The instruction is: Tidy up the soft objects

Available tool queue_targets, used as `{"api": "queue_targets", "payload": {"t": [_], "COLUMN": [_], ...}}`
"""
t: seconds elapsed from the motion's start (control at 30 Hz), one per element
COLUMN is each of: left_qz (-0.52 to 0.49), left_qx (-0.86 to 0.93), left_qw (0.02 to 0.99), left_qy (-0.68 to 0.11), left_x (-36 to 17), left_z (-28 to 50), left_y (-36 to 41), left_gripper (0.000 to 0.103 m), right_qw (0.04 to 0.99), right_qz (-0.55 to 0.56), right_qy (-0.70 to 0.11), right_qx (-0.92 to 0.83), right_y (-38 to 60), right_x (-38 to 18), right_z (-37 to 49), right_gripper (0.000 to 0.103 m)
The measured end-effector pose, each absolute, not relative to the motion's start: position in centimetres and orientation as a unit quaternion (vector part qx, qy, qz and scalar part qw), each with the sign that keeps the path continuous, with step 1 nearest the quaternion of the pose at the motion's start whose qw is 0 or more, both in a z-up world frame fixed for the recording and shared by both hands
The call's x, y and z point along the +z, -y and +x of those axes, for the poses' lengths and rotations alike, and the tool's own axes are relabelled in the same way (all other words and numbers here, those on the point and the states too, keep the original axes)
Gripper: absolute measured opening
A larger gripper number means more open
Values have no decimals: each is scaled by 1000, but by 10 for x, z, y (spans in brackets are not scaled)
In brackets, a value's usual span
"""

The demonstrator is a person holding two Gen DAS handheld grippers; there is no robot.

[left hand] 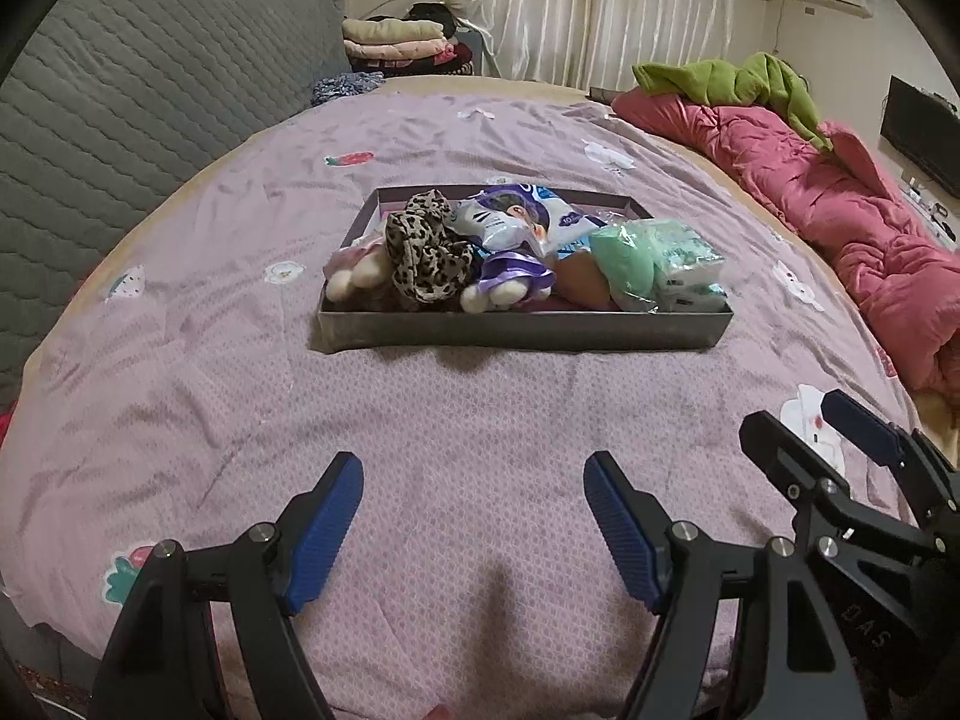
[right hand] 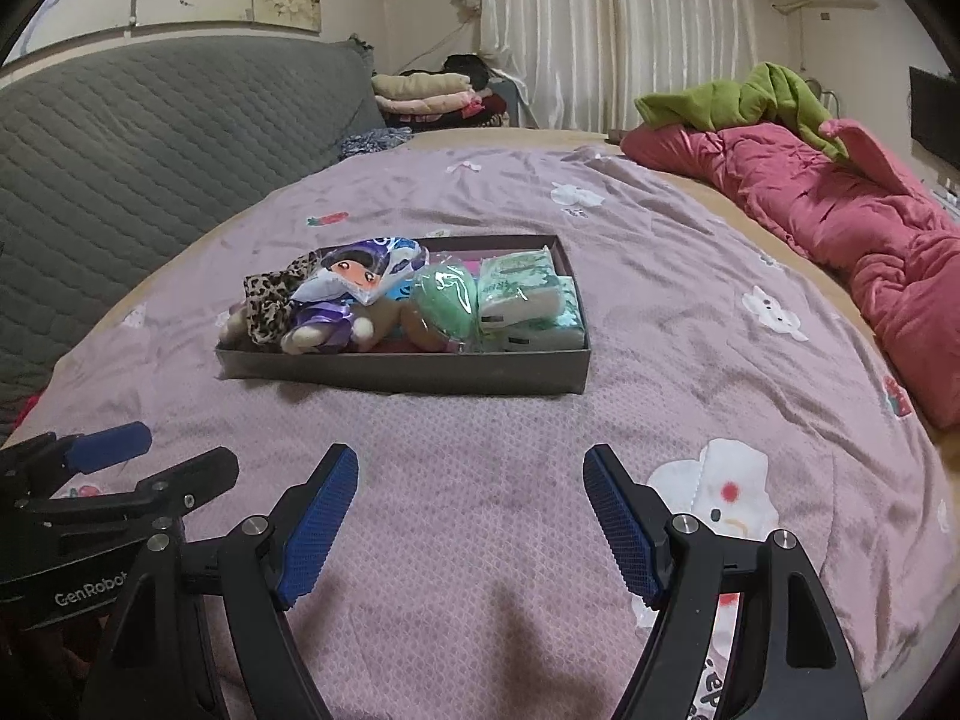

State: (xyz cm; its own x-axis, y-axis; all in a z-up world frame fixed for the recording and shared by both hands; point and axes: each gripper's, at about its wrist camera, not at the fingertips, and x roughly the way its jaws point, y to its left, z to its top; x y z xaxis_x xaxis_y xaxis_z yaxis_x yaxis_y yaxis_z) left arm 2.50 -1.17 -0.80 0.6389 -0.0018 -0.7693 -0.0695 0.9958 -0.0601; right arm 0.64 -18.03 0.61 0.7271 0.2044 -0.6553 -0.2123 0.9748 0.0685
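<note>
A shallow dark box sits mid-bed, filled with soft items: a leopard-print scrunchie, a plush doll in a purple dress, a green sponge in plastic and tissue packs. My left gripper hovers open over the bedspread in front of the box, nothing between its fingers. My right gripper is open too, just to the right of the left one, and holds nothing. Each view catches the other gripper at its edge.
The lilac patterned bedspread stretches around the box. A crumpled pink quilt with a green cloth lies along the right side. A grey quilted headboard rises at left. Folded clothes are stacked behind.
</note>
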Motion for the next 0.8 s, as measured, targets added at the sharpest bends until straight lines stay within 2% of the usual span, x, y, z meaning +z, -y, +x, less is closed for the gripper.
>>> {"api": "queue_targets", "payload": {"t": [0.8], "left_qz": [-36], "left_qx": [35], "left_qw": [900], "left_qy": [-433], "left_x": [-14], "left_z": [25], "left_y": [7], "left_gripper": [76], "right_qw": [924], "right_qz": [-2], "right_qy": [-365], "right_qx": [117], "right_y": [182], "right_x": [3], "right_z": [2], "right_gripper": [79]}}
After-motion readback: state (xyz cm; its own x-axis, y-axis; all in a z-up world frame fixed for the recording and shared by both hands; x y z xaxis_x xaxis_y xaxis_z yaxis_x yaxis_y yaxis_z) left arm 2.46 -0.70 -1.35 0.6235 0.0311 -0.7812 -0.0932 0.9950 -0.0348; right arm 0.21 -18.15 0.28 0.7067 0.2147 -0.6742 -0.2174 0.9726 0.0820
